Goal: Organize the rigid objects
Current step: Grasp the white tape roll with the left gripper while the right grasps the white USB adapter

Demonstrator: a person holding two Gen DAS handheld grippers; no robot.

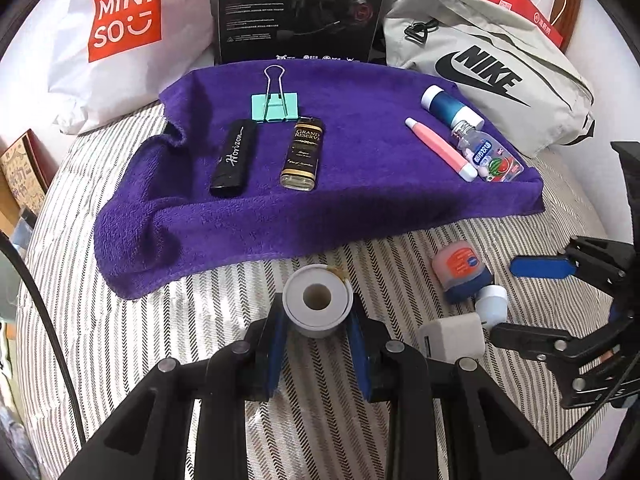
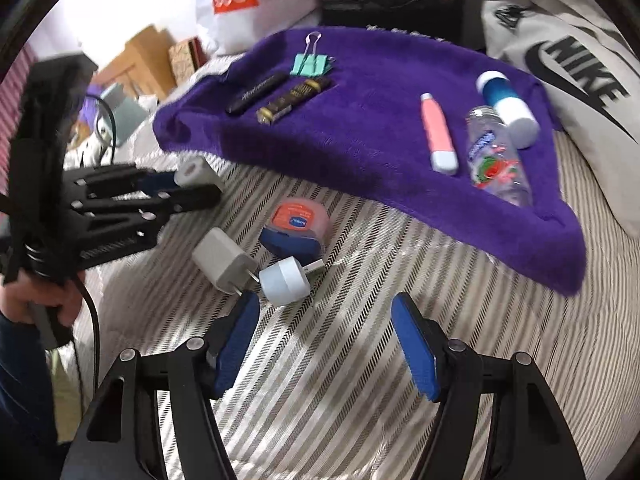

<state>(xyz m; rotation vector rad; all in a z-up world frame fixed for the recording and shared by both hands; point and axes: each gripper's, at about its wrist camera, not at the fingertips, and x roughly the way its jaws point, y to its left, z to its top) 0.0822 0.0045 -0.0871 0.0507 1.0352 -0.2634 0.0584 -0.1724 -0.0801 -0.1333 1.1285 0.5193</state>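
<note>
My left jaws (image 1: 318,330) pinch a white tape roll (image 1: 318,306) above the striped bed (image 1: 160,320), next bound for the purple towel (image 1: 360,200); my right jaws (image 2: 324,344) hover spread near the round white plug (image 2: 285,280).

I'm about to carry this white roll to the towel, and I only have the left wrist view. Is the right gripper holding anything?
Observer: No. The right gripper has its jaws open over the striped bedcover, with nothing between them.
Operator: What lies nearest to it?
Observer: The round white plug, just beside the tip of the left-hand pad in that view.
Operator: My jaws on the white roll hide part of the white charger. How does it lie?
Observer: The white charger lies flat, and its two prongs point toward the round white plug.
</note>
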